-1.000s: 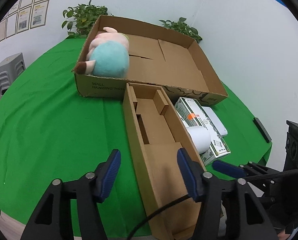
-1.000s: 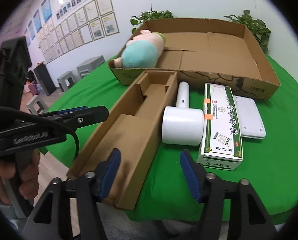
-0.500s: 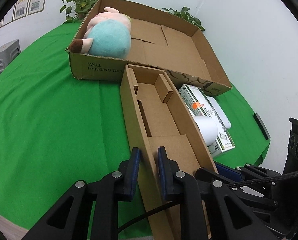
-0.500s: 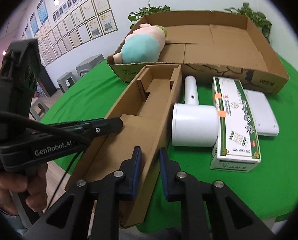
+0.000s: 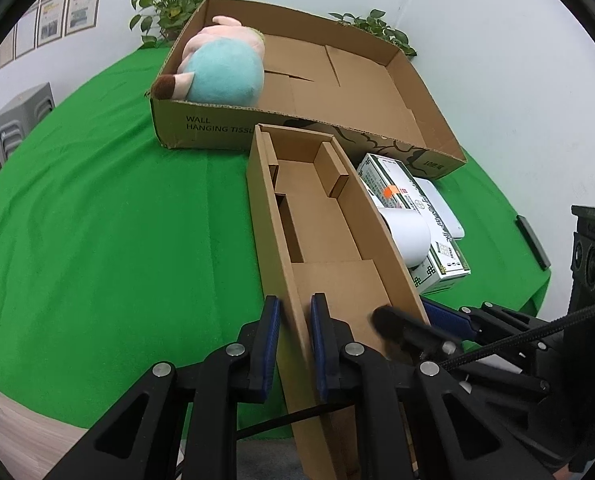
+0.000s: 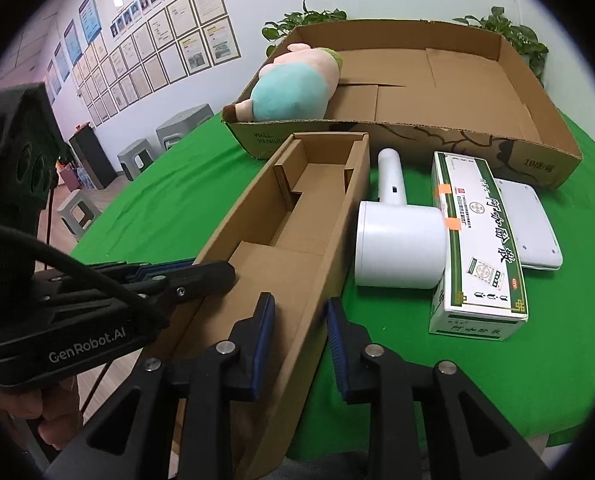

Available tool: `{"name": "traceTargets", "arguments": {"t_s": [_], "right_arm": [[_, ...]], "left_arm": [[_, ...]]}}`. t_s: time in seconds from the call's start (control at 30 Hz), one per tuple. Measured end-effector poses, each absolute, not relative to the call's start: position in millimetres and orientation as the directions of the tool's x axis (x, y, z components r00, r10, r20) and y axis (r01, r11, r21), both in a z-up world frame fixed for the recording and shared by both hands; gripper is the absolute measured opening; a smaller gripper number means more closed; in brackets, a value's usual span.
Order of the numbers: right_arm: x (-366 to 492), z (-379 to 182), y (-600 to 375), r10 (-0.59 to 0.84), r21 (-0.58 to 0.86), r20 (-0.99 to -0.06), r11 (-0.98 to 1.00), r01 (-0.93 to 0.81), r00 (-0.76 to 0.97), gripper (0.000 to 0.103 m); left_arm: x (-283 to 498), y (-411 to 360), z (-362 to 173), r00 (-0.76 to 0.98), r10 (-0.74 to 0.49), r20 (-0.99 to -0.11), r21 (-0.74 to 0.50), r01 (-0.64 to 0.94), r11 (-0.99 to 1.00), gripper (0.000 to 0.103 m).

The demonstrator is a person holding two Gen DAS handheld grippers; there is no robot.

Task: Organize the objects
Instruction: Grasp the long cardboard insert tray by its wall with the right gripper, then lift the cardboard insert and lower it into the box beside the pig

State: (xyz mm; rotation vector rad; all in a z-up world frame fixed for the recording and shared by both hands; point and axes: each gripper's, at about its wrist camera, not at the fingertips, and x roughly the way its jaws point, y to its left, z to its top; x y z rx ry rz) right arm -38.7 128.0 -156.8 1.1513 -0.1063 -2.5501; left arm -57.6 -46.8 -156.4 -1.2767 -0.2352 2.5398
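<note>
A long narrow cardboard box (image 5: 321, 220) lies open on the green table, its near end over the table's front edge; it also shows in the right wrist view (image 6: 297, 232). My left gripper (image 5: 294, 324) is shut on the box's left wall. My right gripper (image 6: 300, 320) is closed on the box's right wall. A white hair dryer (image 6: 397, 236), a green-and-white carton (image 6: 477, 236) and a white flat device (image 6: 529, 224) lie to the right of the box.
A big shallow cardboard tray (image 5: 425, 120) stands behind, with a pink and teal plush toy (image 5: 221, 72) in its left corner; the toy also shows in the right wrist view (image 6: 293, 84). Potted plants stand behind it. A black bar (image 5: 531, 240) lies near the right edge.
Both grippers went from wide open to closed on the narrow box's walls. In the last half second the views shifted slightly and the right jaws stand a little wider on the wall.
</note>
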Motion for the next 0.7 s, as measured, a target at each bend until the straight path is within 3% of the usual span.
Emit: {"name": "traceTargets", "arguments": {"t_s": [0.17, 0.4, 0.7], "right_arm": [[-29, -151, 132, -0.341, 0.218, -0.68, -0.939, 0.265, -0.649, 0.016], [-7, -114, 143, -0.379, 0.255, -0.546, -0.925, 0.284, -0.747, 0.015], [-34, -59, 181, -0.309, 0.237, -0.387, -0.944, 0.23, -0.869, 0.012]], "left_arm": [[-39, -42, -135, -0.631, 0.286, -0.721, -0.21, -0.194, -0.958, 0.01], [-18, -26, -78, -0.745, 0.248, -0.619, -0.116, -0.226, -0.967, 0.01], [-49, 19, -10, -0.823, 0.297, -0.484, -0.043, -0.317, -0.947, 0.01]]}}
